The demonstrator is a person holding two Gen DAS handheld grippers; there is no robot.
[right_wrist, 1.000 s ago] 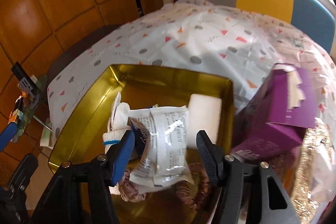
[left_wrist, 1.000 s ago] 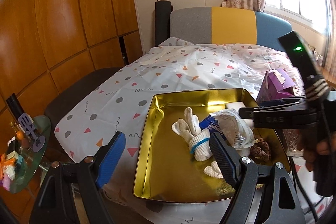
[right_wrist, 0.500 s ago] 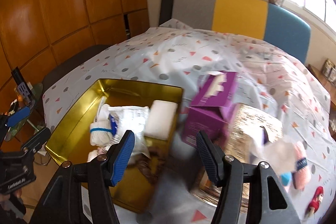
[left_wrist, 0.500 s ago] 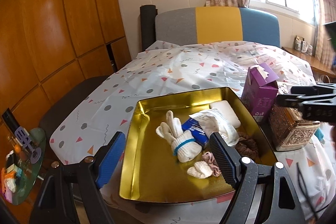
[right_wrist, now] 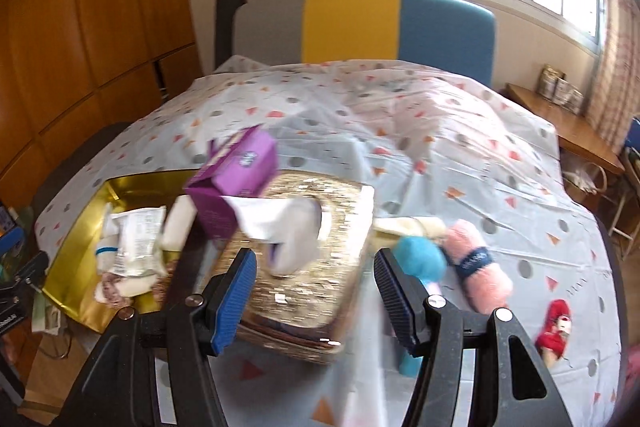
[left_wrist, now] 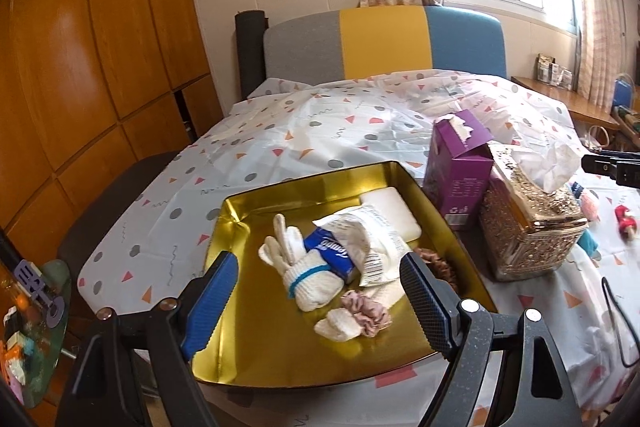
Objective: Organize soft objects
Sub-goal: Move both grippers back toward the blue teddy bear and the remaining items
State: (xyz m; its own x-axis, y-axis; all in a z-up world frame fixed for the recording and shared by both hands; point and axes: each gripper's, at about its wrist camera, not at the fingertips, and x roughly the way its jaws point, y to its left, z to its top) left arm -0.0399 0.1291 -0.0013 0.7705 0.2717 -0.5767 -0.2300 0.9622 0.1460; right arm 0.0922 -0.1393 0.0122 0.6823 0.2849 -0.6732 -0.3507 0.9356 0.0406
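A gold tray (left_wrist: 280, 355) on the spotted tablecloth holds a rolled white sock (left_wrist: 316, 281), a blue tissue pack (left_wrist: 330, 253), a white plastic packet (left_wrist: 368, 239), a white sponge (left_wrist: 390, 213), a pink scrunchie (left_wrist: 364, 311) and a brown scrunchie (left_wrist: 438, 263). My left gripper (left_wrist: 320, 307) is open and empty above the tray's near edge. My right gripper (right_wrist: 316, 295) is open and empty over the gold tissue box (right_wrist: 304, 267). A blue soft roll (right_wrist: 418, 259), a pink roll (right_wrist: 478, 271) and a red doll (right_wrist: 556, 327) lie to its right. The tray also shows in the right wrist view (right_wrist: 68, 267).
A purple tissue box (left_wrist: 458, 167) stands beside the gold tissue box (left_wrist: 528, 231), right of the tray. A chair back (left_wrist: 384, 43) stands behind the table. A wooden wardrobe (left_wrist: 80, 67) fills the left. A small glass side table (left_wrist: 36, 327) sits at lower left.
My right gripper has left the tray and swung right, over the gold tissue box toward the soft rolls. My left gripper has pulled back and turned slightly right.
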